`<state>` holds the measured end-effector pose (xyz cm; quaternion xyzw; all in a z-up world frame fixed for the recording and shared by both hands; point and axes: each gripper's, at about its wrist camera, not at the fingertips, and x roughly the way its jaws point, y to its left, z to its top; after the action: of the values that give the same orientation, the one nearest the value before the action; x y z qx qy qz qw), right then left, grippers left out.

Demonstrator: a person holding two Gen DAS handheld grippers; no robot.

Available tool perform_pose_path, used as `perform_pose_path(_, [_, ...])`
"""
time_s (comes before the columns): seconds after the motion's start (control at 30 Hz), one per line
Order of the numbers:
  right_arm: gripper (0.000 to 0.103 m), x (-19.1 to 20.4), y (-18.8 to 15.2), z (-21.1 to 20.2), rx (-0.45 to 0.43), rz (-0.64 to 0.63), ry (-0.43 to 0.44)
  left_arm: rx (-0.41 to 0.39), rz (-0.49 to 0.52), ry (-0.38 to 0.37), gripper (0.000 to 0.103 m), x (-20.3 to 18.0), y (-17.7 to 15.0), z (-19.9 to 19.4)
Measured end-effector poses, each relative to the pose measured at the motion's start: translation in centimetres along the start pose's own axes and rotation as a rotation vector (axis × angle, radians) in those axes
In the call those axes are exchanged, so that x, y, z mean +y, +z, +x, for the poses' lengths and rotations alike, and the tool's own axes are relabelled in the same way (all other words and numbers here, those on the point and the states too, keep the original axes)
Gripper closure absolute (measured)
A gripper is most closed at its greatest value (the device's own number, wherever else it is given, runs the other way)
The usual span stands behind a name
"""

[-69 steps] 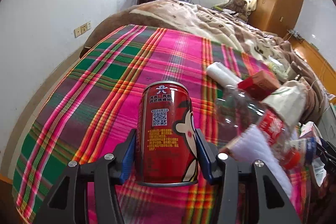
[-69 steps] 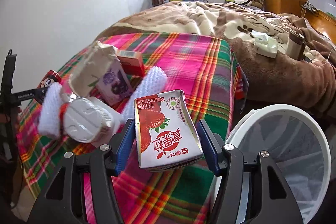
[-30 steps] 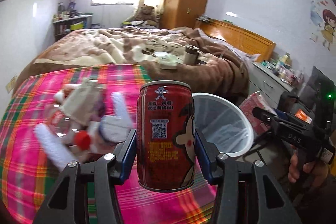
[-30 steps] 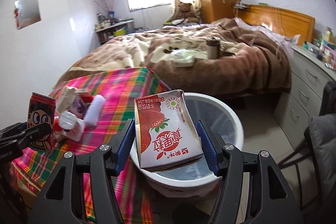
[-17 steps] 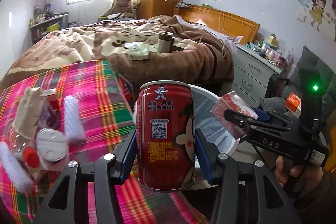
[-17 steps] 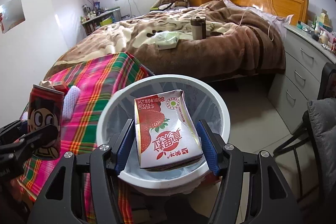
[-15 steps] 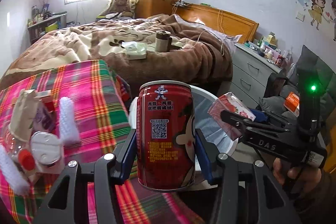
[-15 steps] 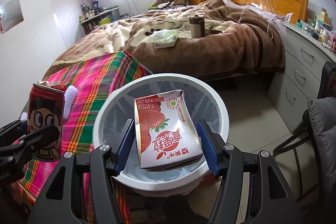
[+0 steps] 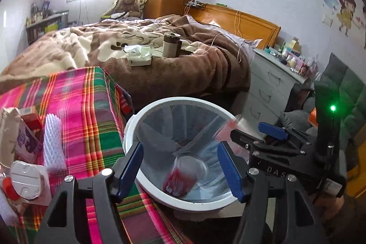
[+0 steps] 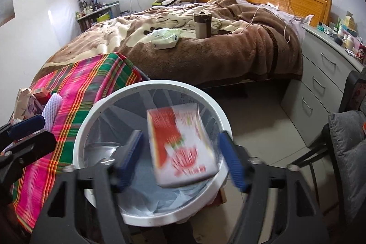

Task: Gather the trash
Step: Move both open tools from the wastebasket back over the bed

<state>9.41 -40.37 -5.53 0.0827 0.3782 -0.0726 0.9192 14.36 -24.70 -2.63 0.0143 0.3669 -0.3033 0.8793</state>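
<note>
Both grippers hang over the white bin [image 9: 137, 184] [image 10: 77, 150] beside the plaid table. My left gripper [image 9: 180, 166] is open and empty; the red can [image 9: 180, 177] is blurred, dropping inside the bin below it. My right gripper [image 10: 180, 159] is open; the red and white milk carton [image 10: 180, 148] is blurred, falling free between its fingers into the bin. The right gripper also shows in the left wrist view [image 9: 258, 136], and the left gripper shows in the right wrist view [image 10: 29, 132].
More trash lies on the plaid cloth [image 9: 91, 111]: a paper bag [image 9: 13, 136], a red box [image 9: 29, 118], white foam sleeves [image 9: 52, 141], a bottle [image 9: 22, 180]. A bed [image 9: 160, 61] stands behind, grey drawers [image 9: 272, 88] to the right.
Both grippers have opened over the bin. The red can has left the left gripper and the milk carton has left the right gripper; both are falling into the bin.
</note>
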Motion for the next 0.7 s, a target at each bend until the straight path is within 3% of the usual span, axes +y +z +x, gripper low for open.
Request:
perform_pose_path(0.47, [0.023, 3.0, -0.1, -2.0, -0.047, -0.009, 0.059, -0.065, -0.058, 0.113, 0.036, 4.2, -2.3, -5.7])
perform_pose_path(0.7, [0.023, 6.5, -0.5, -3.4, -0.097, -0.029, 0.134, -0.118, -0.1, 0.225, 0.036, 7.8, -3.7, -10.0])
